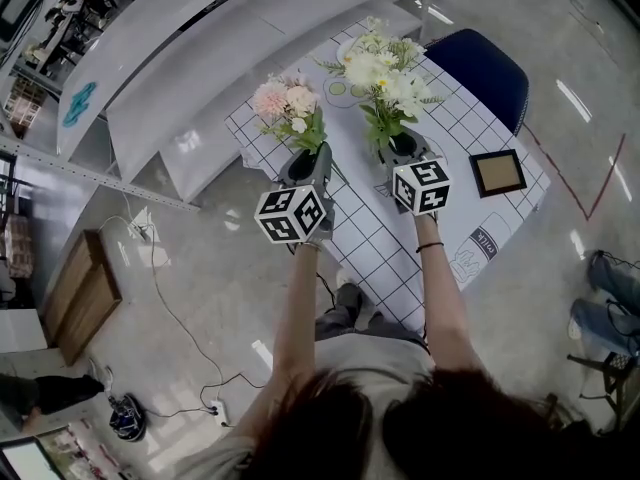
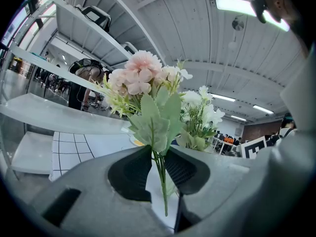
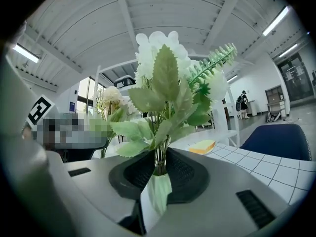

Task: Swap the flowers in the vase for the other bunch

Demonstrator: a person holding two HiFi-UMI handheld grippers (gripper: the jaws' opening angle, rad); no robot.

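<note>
Bright, even indoor light; heavy fisheye in the gripper views.
Ceiling strips (image 2: 242, 5) light everything from above and flare white, and their reflections streak the glossy floor (image 1: 575, 98). Shadows are faint and soft. Both gripper views bend hard at the edges and go black in the corners. The pink bunch (image 2: 140, 75) and white bunch (image 3: 163, 58) are sharp, while the backgrounds are slightly soft. The head view is clear.

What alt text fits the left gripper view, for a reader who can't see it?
The left gripper is shut on the thin green stems of a pink bunch, whose blooms rise above the jaws. A white bunch shows behind it to the right, with a grid-patterned table at lower left.
</note>
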